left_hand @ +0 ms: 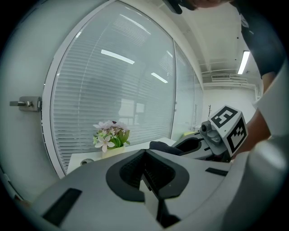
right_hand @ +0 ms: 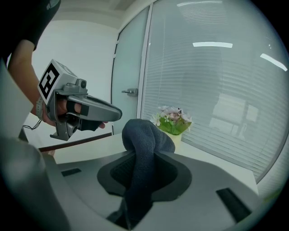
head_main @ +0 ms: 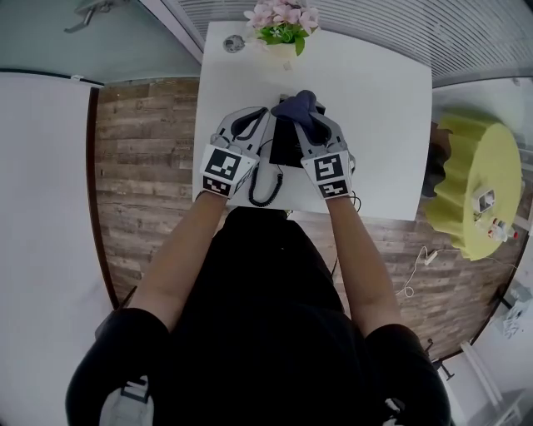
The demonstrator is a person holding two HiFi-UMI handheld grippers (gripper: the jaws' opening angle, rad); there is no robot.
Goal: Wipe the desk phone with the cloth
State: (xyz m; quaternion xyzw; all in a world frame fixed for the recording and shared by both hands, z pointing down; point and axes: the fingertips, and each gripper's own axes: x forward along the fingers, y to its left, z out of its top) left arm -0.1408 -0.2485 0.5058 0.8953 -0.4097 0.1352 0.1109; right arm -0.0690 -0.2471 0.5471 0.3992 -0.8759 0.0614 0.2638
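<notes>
Jaws of the right gripper point(head_main: 315, 121) clamp the dark cloth point(head_main: 298, 106) over the desk phone point(head_main: 286, 143) at frame centre; left gripper point(head_main: 262, 116) jaws pressed together, empty. Top centre of the desk point(head_main: 383, 116), a pot point(head_main: 281, 53) holds flowers point(head_main: 283, 17).

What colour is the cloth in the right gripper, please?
The cloth is dark navy blue; it shows best in the right gripper view.

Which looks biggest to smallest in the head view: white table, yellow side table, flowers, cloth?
1. white table
2. yellow side table
3. flowers
4. cloth, bunched; near the flowers in size, so that pair is unsure.
</notes>
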